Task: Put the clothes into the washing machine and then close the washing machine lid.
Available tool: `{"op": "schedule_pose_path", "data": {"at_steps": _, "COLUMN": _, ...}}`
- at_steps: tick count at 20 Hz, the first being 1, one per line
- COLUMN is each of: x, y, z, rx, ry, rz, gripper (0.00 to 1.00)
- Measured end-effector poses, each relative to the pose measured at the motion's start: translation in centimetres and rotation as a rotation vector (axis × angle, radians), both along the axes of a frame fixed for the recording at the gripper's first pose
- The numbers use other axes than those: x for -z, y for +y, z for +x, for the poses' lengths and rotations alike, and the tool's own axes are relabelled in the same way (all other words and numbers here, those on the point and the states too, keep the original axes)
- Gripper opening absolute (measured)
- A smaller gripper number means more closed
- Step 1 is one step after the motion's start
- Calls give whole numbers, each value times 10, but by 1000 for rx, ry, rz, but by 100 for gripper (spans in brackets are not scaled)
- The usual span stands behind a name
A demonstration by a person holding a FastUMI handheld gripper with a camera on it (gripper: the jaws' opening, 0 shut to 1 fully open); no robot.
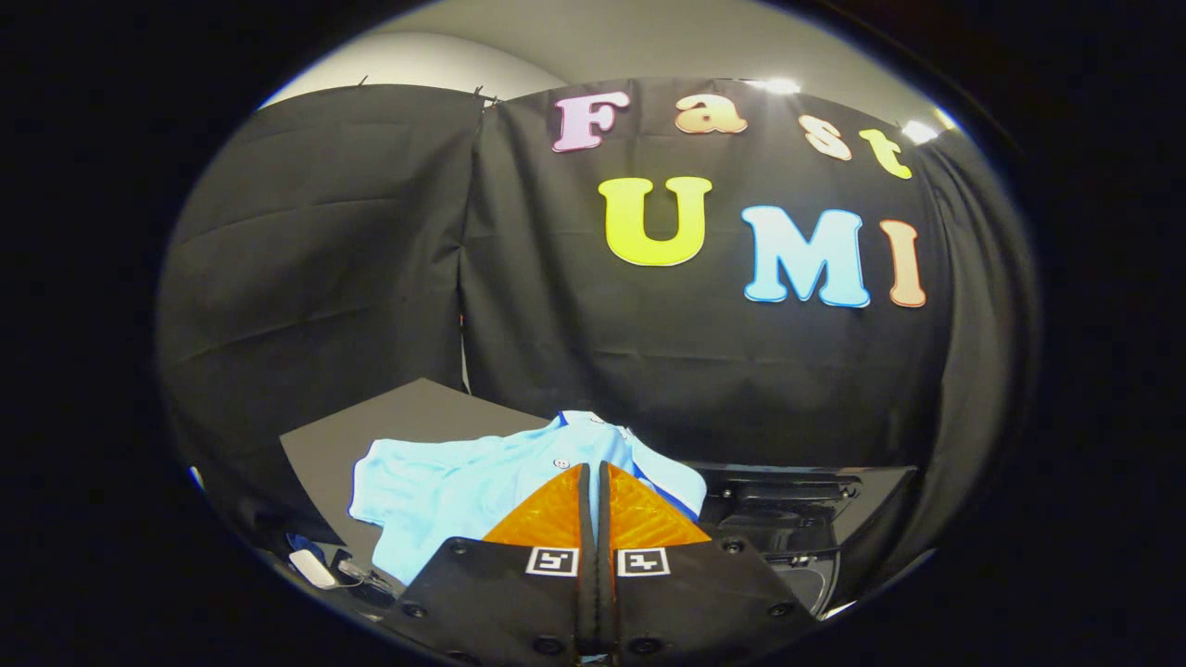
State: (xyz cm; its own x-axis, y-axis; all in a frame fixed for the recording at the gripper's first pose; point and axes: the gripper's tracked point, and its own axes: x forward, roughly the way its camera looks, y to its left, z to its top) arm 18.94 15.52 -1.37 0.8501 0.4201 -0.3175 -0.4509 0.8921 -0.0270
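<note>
The gripper (pixel 593 468) is sitting at the bottom centre of the frame with its two fingers (pixel 554 514) pressed together, only a thin dark seam showing between them, and nothing is lying between them. The shirt (pixel 445 491), a pale blue one with a white button and a dark blue edge, is lying spread on a dark board (pixel 371 421) in the lower left of the frame, and the fingertips are pointing straight over its right-hand part, so it is lying just ahead of and below the gripper, spilling mostly to the left of the fingers. Its long axis is running from lower left up toward the collar near the frame's centre, crosswise to the fingers rather than in line with them. The washer (pixel 788 505) (a dark, glossy body, its opening hard to make out) is sitting in the lower right, just beside the shirt's right edge. By my judgement the coming move is calling for the fingers to part and drop onto the cloth, then carry it right.
</note>
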Motion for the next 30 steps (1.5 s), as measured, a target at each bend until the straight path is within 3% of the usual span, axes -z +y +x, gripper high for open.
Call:
{"op": "schedule_pose_path", "data": {"at_steps": 12, "x": 42, "y": -99, "z": 5, "rx": 158, "ry": 63, "rz": -17, "gripper": 1}}
{"op": "schedule_pose_path", "data": {"at_steps": 19, "x": 81, "y": -129, "z": 0, "rx": 179, "ry": 123, "rz": -73, "gripper": 1}}
{"op": "schedule_pose_path", "data": {"at_steps": 30, "x": 155, "y": -182, "z": -6, "rx": 287, "ry": 259, "rz": -122, "gripper": 2}}
